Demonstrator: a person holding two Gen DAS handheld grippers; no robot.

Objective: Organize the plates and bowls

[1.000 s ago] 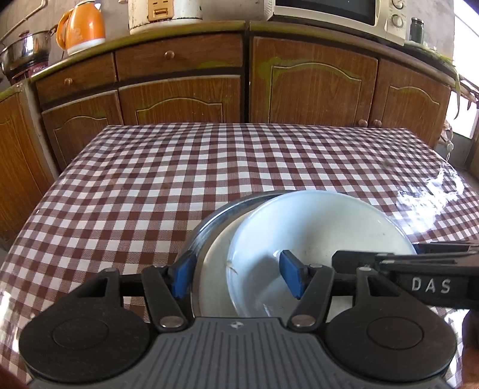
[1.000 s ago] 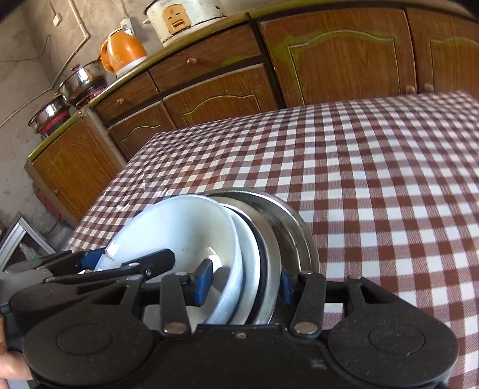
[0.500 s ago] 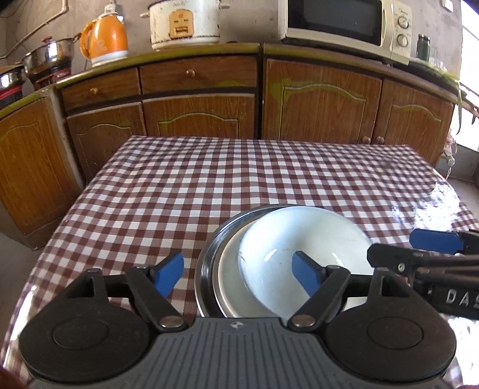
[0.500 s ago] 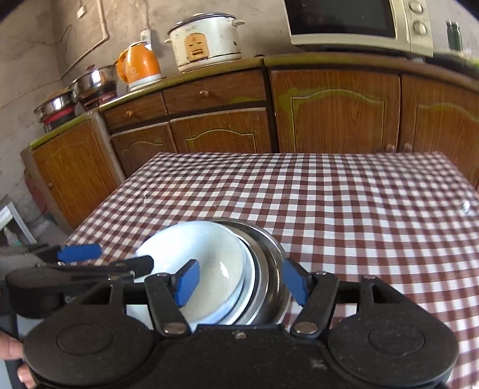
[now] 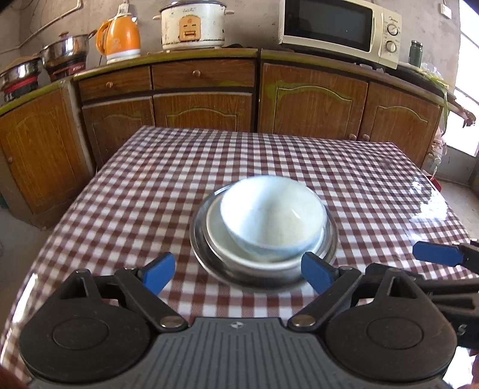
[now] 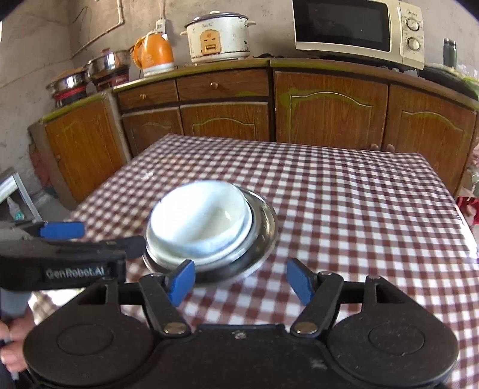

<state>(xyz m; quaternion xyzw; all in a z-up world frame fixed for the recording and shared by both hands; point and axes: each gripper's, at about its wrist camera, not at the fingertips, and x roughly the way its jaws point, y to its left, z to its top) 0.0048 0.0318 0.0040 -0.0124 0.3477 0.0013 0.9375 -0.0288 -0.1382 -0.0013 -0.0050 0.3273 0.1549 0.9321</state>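
A white bowl (image 5: 272, 212) (image 6: 197, 218) rests in a white plate (image 5: 227, 239) (image 6: 247, 230), which lies in a steel dish (image 5: 330, 239) (image 6: 266, 230) on the checked table. My left gripper (image 5: 238, 272) hovers just in front of the stack, its jaws opening with nothing between them. My right gripper (image 6: 241, 281) is also drawn back from the stack, jaws opening and empty. Each gripper appears at the edge of the other's view: the right gripper (image 5: 437, 254) and the left gripper (image 6: 63, 232).
The checked tablecloth (image 5: 179, 185) covers the table around the stack. Wooden cabinets (image 5: 311, 98) stand behind, carrying an orange kettle (image 5: 119, 39), a rice cooker (image 5: 191, 25), a microwave (image 5: 338, 25) and steel pots (image 5: 66, 52). A hand (image 6: 12, 344) grips the left tool.
Both grippers let go of the stack's rims, spread their jaws and pulled back and up. The stack now sits alone on the table, further from both.
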